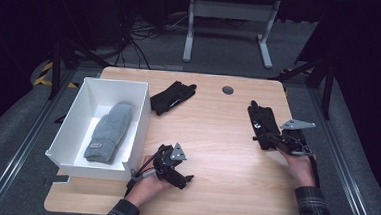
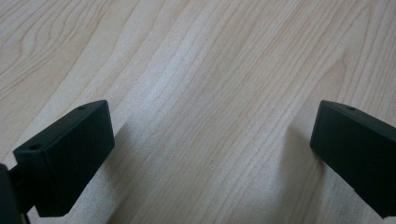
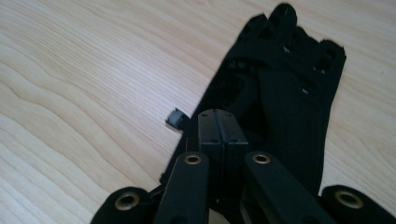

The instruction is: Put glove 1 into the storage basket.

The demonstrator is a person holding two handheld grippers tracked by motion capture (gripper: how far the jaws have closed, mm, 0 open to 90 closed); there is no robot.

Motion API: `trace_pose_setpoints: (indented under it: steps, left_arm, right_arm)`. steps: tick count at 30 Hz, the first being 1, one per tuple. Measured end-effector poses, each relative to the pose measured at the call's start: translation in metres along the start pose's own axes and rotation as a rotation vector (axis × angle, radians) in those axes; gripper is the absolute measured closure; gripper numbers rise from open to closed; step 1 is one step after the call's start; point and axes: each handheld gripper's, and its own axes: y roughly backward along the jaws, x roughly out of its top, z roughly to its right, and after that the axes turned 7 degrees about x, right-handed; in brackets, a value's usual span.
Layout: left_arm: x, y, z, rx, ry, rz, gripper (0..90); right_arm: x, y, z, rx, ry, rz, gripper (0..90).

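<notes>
The right claw (image 3: pixel 218 128) is pressed together over the cuff of a black glove (image 3: pixel 285 88) that lies flat near the right edge of the tabletop (image 1: pixel 217 134). The left claw (image 2: pixel 212 144) stands wide apart above bare wood, just beside a white box (image 1: pixel 69 130) holding a grey mitten (image 1: pixel 109 131). A second black glove (image 1: pixel 173 97) lies behind the box, with open wood between the two hands.

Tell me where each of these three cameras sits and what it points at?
High view: above the person's side, looking down on table, white box, both hands.
Left gripper view: rides the left gripper, open jaws over bare wood.
Right gripper view: rides the right gripper, closed at a black glove.
Shared: that glove.
</notes>
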Motion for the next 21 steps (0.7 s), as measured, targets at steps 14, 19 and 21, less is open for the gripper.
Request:
trace_pose_setpoints:
  steps: [14, 19, 21]
  left_arm:
    - [0.0, 0.0, 0.0, 0.001, 0.004, -0.003, 0.2]
    - [0.0, 0.0, 0.0, 0.001, 0.004, -0.003, 0.3]
    - [0.0, 0.0, 0.0, 0.001, 0.004, -0.003, 0.3]
  right_arm:
    - [-0.011, -0.015, -0.013, 0.081, 0.047, -0.114, 90.0]
    - [-0.013, -0.014, -0.03, 0.136, 0.069, -0.122, 90.0]
    - [-0.013, -0.014, -0.038, 0.156, 0.086, -0.125, 90.0]
